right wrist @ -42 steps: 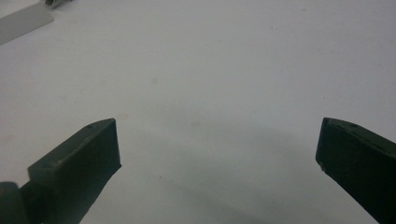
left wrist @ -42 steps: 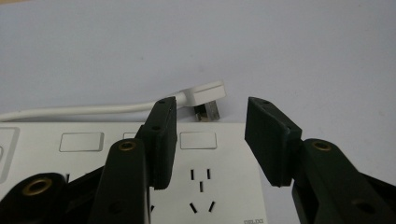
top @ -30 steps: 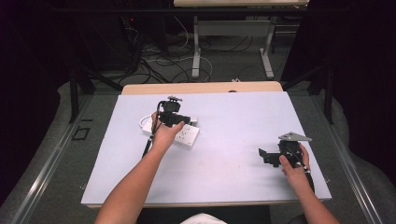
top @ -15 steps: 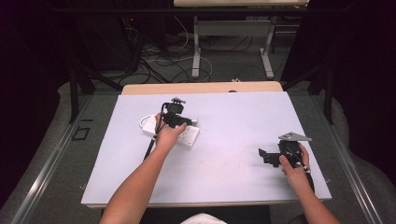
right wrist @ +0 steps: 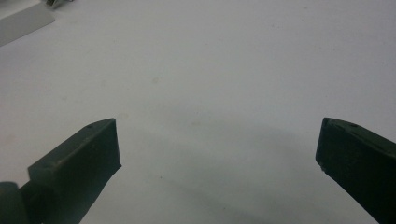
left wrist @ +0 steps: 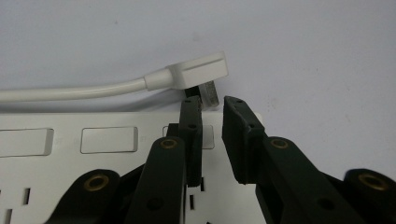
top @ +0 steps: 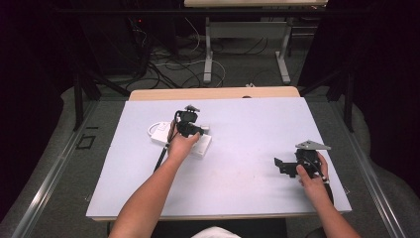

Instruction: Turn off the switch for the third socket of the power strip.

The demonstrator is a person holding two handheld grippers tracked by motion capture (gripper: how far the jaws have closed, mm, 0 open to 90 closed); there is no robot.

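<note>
White plug (left wrist: 198, 72) lies on the desk (top: 247, 129) just beyond the power strip (left wrist: 93, 154); left claw (left wrist: 211, 109) has just been closing, seemingly nothing gripped yet. Centre on the plug body. Right claw (right wrist: 217, 140) rests released.

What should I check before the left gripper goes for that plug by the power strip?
1. Left gripper lined up with plug: ok, plug sits just beyond the tips.
2. Jaws wide enough for the plug: not ok, they have just been closing, narrow gap, nothing between them.
3. Plug free of power strip: ok, prongs bare, lying beside the strip's far edge.
4. Cord clear of the jaws: ok, runs off to the side.
5. Right gripper out of the way: ok, open, over bare table.
</note>
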